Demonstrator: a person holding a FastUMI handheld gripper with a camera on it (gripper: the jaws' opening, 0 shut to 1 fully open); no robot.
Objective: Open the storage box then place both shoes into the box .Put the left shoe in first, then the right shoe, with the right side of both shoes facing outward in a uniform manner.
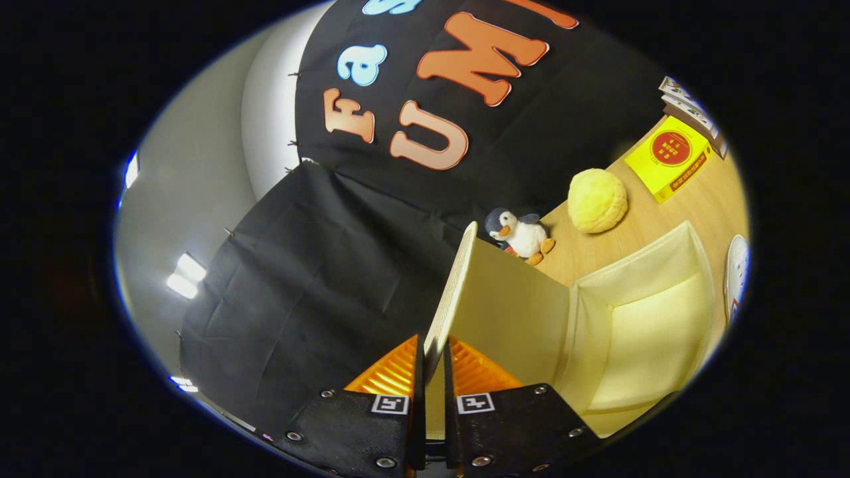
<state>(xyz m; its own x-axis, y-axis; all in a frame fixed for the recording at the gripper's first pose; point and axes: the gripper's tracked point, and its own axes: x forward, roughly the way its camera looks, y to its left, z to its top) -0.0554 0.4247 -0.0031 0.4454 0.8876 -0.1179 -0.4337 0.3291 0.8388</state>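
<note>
My gripper (433, 362) is shut on the lid (505, 299) of the cream storage box (637, 332), pinching the lid's edge between both fingers. The lid stands raised and swung open, its inner face toward the box's cavity. The box's pale inside shows to the right of the lid and looks bare. A white shoe (737, 272) lies on the wooden table (690, 212) just past the box's far side, only partly in sight.
A small plush penguin (521, 234) sits behind the lid's top corner. A round yellow plush (596, 200) rests beyond it on the table. A yellow book (669, 159) and a stack of boxes (690, 109) lie farther back. Black cloth walls enclose the booth.
</note>
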